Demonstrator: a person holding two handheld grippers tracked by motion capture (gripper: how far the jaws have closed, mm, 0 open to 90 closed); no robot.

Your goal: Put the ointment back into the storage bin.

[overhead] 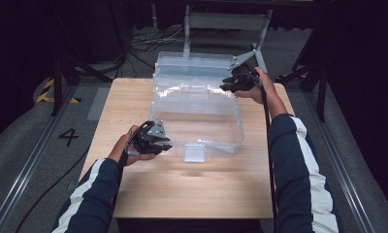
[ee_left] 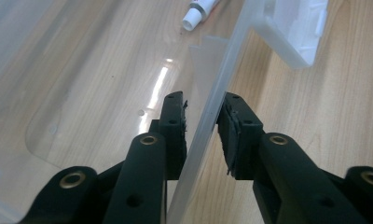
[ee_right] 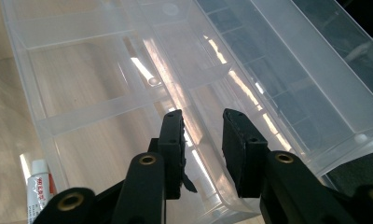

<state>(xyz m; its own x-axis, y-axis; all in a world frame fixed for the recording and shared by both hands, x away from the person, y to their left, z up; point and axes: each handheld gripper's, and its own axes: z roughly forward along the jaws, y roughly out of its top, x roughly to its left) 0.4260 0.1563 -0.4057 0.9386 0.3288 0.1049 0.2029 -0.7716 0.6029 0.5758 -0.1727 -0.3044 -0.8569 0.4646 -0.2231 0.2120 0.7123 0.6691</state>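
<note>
— Is there anything legible on the floor?

— A black numeral "4" (overhead: pixel 68 136) stands on the grey floor at the left middle of the high view, just beside the table's left edge.

— And on the tube?

— The white tube (ee_right: pixel 37 189), at the lower left of the right gripper view, carries red lettering, but it is too blurred to read. In the left gripper view, top centre, its print cannot be read either.
</note>
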